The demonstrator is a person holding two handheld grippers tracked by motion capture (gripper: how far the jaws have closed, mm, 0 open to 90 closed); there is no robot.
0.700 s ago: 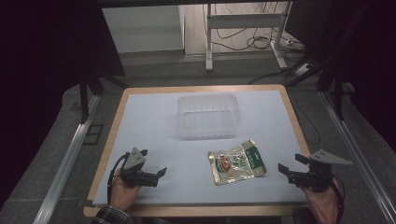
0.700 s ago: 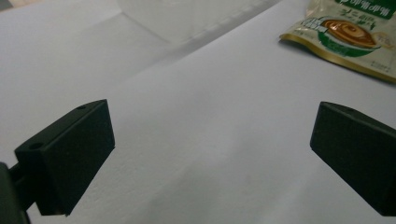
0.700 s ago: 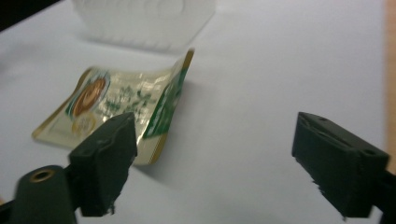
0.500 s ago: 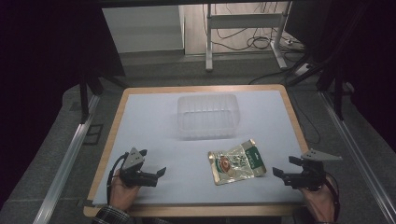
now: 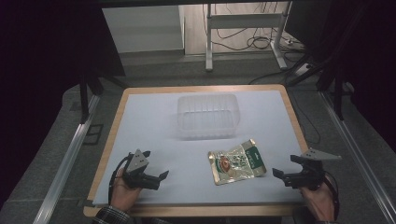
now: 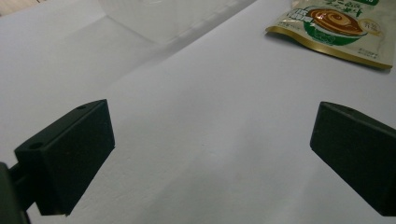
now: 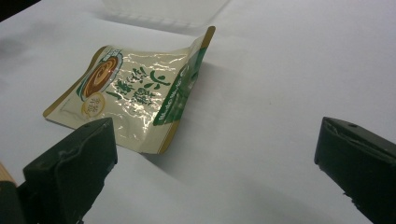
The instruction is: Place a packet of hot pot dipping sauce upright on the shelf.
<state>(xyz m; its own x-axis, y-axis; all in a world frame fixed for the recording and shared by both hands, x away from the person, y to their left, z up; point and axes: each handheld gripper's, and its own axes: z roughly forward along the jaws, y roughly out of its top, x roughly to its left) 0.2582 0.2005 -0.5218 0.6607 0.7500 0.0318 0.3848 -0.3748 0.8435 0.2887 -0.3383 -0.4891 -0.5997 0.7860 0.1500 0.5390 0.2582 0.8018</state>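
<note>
White table mat (image 5: pixel 154 126) on wood-edged tabletop: we see a clear ribbed plastic tub (image 5: pixel 207 115) at centre-back and a flat green-and-gold foil snack pouch (image 5: pixel 235 161) near the front, just right of centre. Left gripper (image 5: pixel 156 178) and right gripper (image 5: pixel 281 174) both spread wide, nothing held.

I am seated at what reads as a lab or test bench, not a home. My table (image 5: pixel 285 100) has a white top with a wooden edge and stands alone on grey carpet (image 5: pixel 56 154). Aluminium rails (image 5: pixel 63 168) run along the floor at 9 and 3 o'clock. Black curtains (image 5: pixel 42 46) close off both sides. At 12 o'clock a metal desk frame (image 5: pixel 243 32) stands over loose cables (image 5: pixel 261 42) on the floor
</note>
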